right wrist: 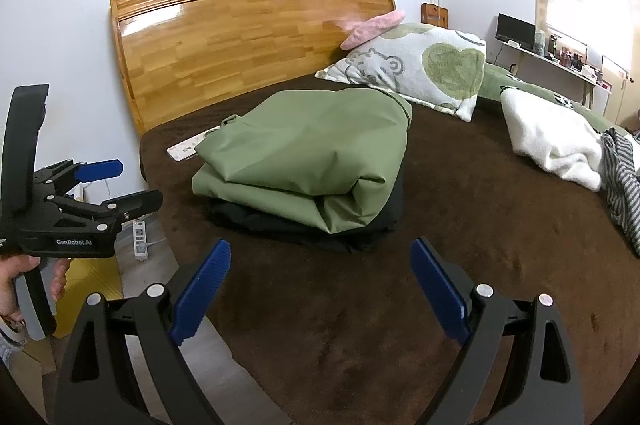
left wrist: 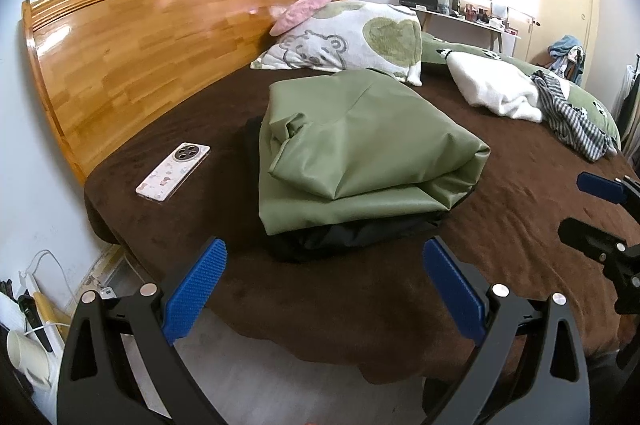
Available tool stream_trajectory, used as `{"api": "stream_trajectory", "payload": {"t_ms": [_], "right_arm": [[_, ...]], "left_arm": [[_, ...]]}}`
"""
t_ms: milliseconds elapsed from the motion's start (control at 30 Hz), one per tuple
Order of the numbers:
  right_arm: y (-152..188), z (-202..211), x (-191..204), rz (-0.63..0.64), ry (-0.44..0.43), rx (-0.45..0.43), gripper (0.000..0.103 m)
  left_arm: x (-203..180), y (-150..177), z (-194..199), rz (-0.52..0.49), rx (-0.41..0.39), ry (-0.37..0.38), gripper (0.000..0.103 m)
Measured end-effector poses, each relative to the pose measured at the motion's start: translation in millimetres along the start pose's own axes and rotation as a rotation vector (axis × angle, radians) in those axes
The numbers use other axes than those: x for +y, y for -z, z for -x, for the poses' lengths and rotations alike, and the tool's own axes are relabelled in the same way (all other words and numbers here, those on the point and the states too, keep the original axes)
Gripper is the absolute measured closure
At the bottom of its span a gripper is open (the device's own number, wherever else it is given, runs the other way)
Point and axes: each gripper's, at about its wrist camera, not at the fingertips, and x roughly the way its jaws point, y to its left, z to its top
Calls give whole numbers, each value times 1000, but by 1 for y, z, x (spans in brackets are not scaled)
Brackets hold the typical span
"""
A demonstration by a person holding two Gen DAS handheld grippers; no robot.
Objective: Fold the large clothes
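A folded olive-green garment [left wrist: 352,149] [right wrist: 312,157] lies on a brown bedspread [left wrist: 360,289] [right wrist: 460,265], stacked on a folded black garment [left wrist: 352,241] [right wrist: 288,225]. My left gripper [left wrist: 324,289] [right wrist: 136,185] hangs open near the bed's front edge, short of the stack, with nothing between its blue pads. My right gripper [right wrist: 320,289] [left wrist: 572,201] is also open and empty, hovering over the bedspread in front of the stack. A hand [right wrist: 12,289] holds the left gripper's handle.
A phone [left wrist: 174,166] [right wrist: 188,147] lies left of the stack. Behind stand a wooden headboard [left wrist: 140,53], a bear-print pillow [left wrist: 348,41] and a pink cushion [left wrist: 300,11]. A white fleece [left wrist: 496,85] and striped cloth [left wrist: 572,117] lie right. A power strip [right wrist: 139,233] sits on the floor.
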Motion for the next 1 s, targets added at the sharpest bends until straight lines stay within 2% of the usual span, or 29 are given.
{"api": "stream_trajectory", "payload": {"t_ms": [400, 1000], "right_arm": [[-1, -1, 2, 3, 0, 7, 13], [-1, -4, 7, 1, -1, 11, 13]], "left_arm": [[-8, 2, 1, -37, -15, -15, 8], [0, 2, 3, -11, -27, -30, 8]]}}
